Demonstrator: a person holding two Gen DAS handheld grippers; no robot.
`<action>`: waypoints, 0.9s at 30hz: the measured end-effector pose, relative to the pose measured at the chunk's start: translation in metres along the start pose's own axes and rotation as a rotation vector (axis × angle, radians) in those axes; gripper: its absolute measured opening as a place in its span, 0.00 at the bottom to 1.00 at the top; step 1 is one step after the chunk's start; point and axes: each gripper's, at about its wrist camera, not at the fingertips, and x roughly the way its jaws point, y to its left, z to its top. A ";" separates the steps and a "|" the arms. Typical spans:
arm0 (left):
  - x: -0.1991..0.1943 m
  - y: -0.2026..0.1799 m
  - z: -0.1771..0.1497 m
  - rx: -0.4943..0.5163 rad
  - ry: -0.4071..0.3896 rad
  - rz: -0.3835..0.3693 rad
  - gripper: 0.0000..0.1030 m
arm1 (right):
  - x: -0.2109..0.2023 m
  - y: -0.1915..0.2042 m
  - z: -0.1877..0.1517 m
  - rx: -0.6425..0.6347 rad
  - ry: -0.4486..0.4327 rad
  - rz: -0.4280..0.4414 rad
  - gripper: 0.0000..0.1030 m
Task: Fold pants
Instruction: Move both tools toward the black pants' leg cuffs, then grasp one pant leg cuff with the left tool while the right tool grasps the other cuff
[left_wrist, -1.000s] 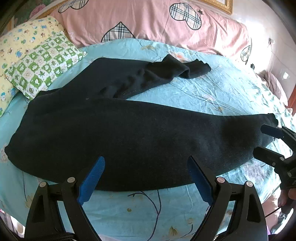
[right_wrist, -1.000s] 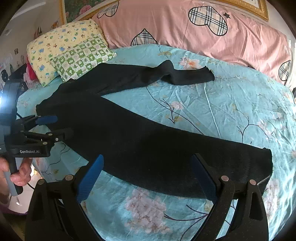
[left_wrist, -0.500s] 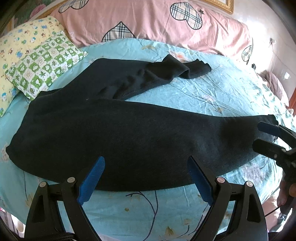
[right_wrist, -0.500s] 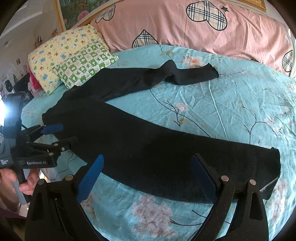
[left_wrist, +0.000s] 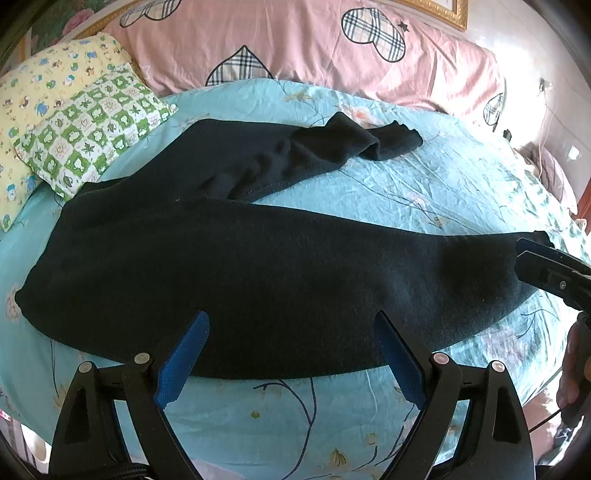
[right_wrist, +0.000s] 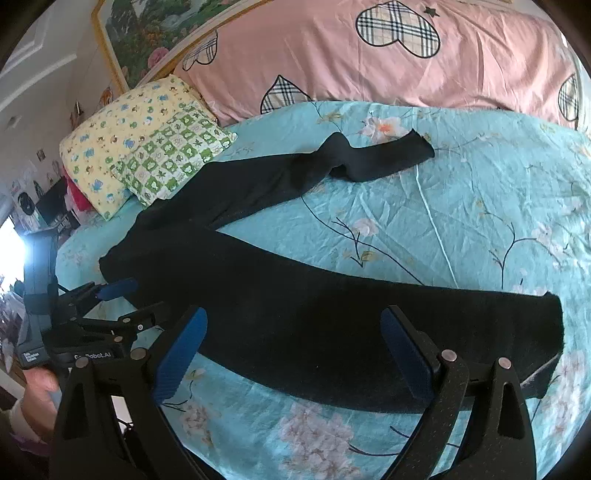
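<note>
Black pants (left_wrist: 240, 266) lie spread on the turquoise floral bed sheet (left_wrist: 424, 177), legs apart in a V. The near leg runs across both views (right_wrist: 332, 332); the far leg is rumpled near its cuff (right_wrist: 369, 162). My left gripper (left_wrist: 291, 354) is open over the near edge of the pants by the waist end. My right gripper (right_wrist: 295, 350) is open over the near leg close to its cuff (right_wrist: 546, 332). Each gripper shows in the other's view: the right one (left_wrist: 532, 258) at the cuff, the left one (right_wrist: 125, 302) at the waist.
A pink quilt with plaid hearts (left_wrist: 314, 48) lies along the back of the bed. A green checked pillow (left_wrist: 92, 125) and a yellow pillow (right_wrist: 118, 147) lie at the back left, near the waist. The bed's front edge is just under the grippers.
Both grippers have moved forward and closer to the pants. The right gripper has come up onto the cuff end. The pants have not moved.
</note>
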 end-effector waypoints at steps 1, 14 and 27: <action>0.000 -0.001 0.000 0.000 0.000 0.002 0.89 | 0.000 -0.001 0.000 0.003 0.003 -0.001 0.92; 0.007 0.000 0.001 -0.006 0.021 -0.014 0.89 | 0.009 -0.009 -0.001 0.021 0.031 -0.006 0.92; 0.012 -0.007 0.007 0.034 0.027 -0.065 0.89 | 0.009 -0.014 0.003 0.034 0.039 -0.016 0.92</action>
